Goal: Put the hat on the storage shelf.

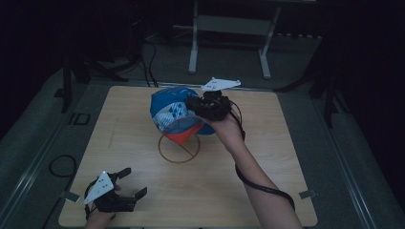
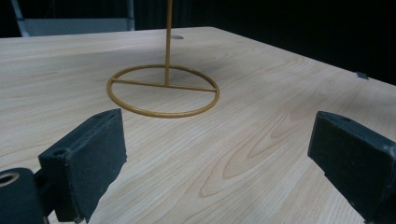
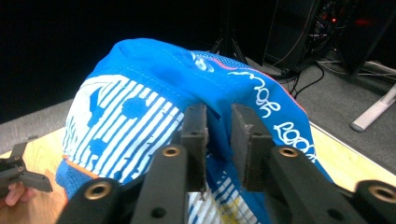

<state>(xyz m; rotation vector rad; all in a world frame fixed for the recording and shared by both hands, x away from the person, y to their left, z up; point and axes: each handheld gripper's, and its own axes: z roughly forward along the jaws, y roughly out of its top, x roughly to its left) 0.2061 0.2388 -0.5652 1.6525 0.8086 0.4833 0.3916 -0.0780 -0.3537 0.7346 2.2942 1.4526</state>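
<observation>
High view. Dark room; grey floor with black cables (image 1: 148, 62) and a white metal frame (image 1: 229, 28) along the upper edge. A light wooden table (image 1: 286, 143) fills the middle of the frame. At centre, a yellow wire stand (image 1: 179, 150) with a ring base; a blue cap (image 1: 174, 114) with white print and an orange-red underside sits over the stand's top. The right gripper (image 1: 203, 107), just right of centre, is at the cap's right side, jaws closed on its fabric. The left gripper (image 1: 131, 183), lower left, rests near the table's near edge, jaws spread, well apart from stand and cap.

Left gripper view. Wooden table (image 2: 280, 116); the stand's ring base (image 2: 163, 91) and upright rod in the upper centre. Both jaws stand wide apart at lower left and lower right, nothing between them.

Right gripper view. Black background, cables (image 3: 303, 70) upper right. The cap (image 3: 140, 93) fills the centre; the jaws pinch a fold of blue fabric at lower centre. The left gripper (image 3: 18, 172) shows at lower left.
</observation>
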